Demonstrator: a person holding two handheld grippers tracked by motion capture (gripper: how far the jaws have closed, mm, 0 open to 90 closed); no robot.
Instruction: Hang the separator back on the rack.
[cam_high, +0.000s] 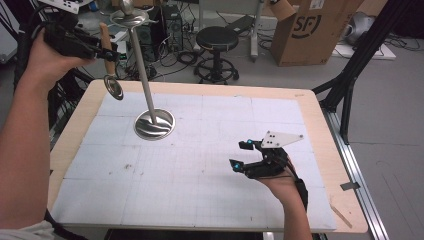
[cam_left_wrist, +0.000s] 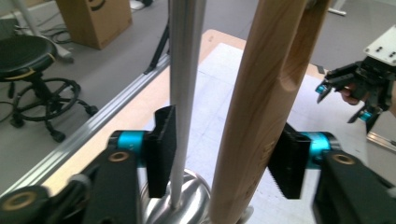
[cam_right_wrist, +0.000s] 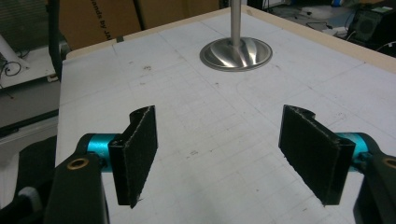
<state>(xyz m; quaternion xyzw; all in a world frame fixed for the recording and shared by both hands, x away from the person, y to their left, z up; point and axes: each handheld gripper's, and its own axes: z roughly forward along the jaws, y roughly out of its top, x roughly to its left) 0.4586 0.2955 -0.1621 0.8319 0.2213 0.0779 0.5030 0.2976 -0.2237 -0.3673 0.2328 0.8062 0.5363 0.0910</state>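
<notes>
The left gripper (cam_left_wrist: 224, 158), jaws parted loosely around the ladle (cam_left_wrist: 261, 102) handle (hung on the stand (cam_high: 142, 75)), should next back away

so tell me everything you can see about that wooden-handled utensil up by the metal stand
The utensil has a light, grained wooden handle with a hole in it and a round shiny metal head at its lower end. It hangs nearly upright above the table's far left corner, beside the stand's pole, between the left gripper's jaws; the right pad seems to touch it.
</notes>
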